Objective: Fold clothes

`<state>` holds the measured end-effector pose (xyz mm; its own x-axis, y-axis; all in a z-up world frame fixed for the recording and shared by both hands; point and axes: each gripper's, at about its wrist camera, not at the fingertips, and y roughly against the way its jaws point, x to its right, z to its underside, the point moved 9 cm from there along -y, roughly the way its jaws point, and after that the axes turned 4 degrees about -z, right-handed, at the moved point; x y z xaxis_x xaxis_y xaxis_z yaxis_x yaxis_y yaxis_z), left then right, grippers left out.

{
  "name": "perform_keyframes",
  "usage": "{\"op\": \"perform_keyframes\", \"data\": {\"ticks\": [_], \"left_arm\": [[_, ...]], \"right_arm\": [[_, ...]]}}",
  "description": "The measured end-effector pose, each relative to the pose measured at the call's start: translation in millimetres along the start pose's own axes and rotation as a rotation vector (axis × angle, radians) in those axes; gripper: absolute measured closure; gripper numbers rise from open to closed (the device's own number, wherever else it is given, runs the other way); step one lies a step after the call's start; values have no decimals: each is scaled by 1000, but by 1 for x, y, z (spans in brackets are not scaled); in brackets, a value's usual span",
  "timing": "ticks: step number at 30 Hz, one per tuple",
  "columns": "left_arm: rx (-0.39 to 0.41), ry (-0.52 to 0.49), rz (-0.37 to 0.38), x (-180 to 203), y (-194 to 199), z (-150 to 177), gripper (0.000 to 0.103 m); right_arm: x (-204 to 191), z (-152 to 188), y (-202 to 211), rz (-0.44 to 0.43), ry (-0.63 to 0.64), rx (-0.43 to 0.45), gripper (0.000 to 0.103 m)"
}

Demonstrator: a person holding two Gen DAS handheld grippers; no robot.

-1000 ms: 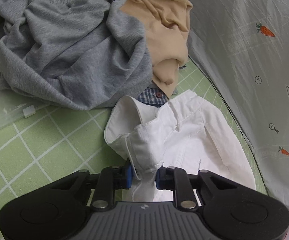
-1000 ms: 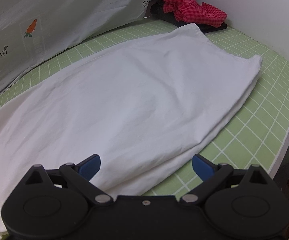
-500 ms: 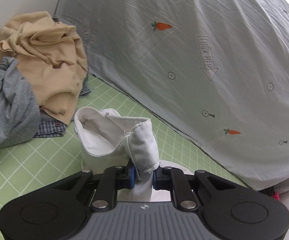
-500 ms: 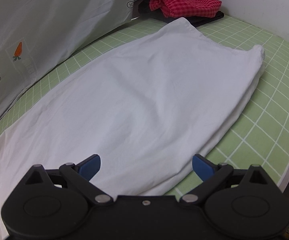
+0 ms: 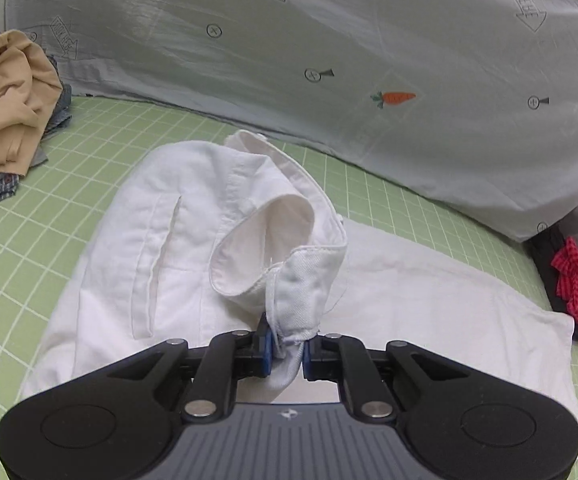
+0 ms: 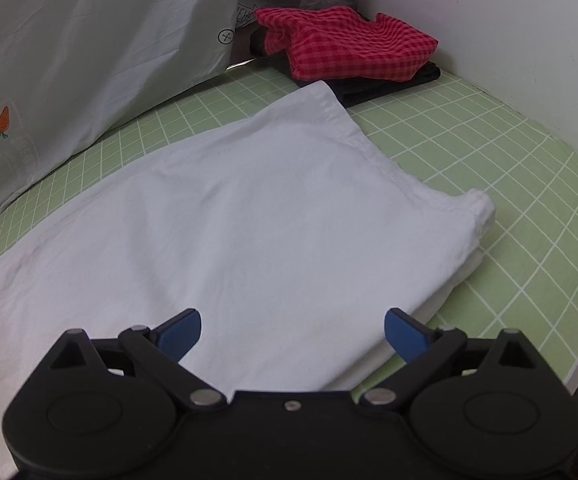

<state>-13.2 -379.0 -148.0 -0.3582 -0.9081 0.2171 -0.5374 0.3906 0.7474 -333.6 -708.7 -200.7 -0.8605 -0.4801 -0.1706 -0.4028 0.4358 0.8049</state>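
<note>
- Our left gripper [image 5: 288, 350] pinches a bunched corner of the white trousers [image 5: 177, 248]; its jaws have just been closing on that cloth, which rises folded over at 12 o'clock.
- Our right gripper [image 6: 292, 330] hovers with jaws spread wide above the flat trouser leg on the green mat [image 6: 489, 152].
- A red checked cloth [image 6: 349, 46] lies at 1 o'clock.
- The grey sheet [image 5: 369, 40] walls the far side; a tan garment [image 5: 5, 92] lies at 10 o'clock.
</note>
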Motion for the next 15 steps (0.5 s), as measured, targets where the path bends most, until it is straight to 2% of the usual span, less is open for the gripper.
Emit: {"op": "perform_keyframes", "data": {"ticks": [3,6,10,13,14,15], "left_arm": [[-61,-1,-50,6,-22,27,90],[-80,-44,-115,13,-33,45,89],[-85,-60,-157,18,-35,42,86],[-94,-73,-150,23,-31,38,75],[-96,-72,-130,26,-28,37,65],[-104,-58,-88,31,-26,35,60]], "right_arm": [[15,-9,-9,5,46,-20,4],[26,-15,-17,4,78,-40,4],[32,-25,-25,-5,77,-43,4],[32,-37,-28,-13,68,-22,4],[31,-41,-29,-15,66,-12,4],[30,-44,-29,-14,63,-4,4]]}}
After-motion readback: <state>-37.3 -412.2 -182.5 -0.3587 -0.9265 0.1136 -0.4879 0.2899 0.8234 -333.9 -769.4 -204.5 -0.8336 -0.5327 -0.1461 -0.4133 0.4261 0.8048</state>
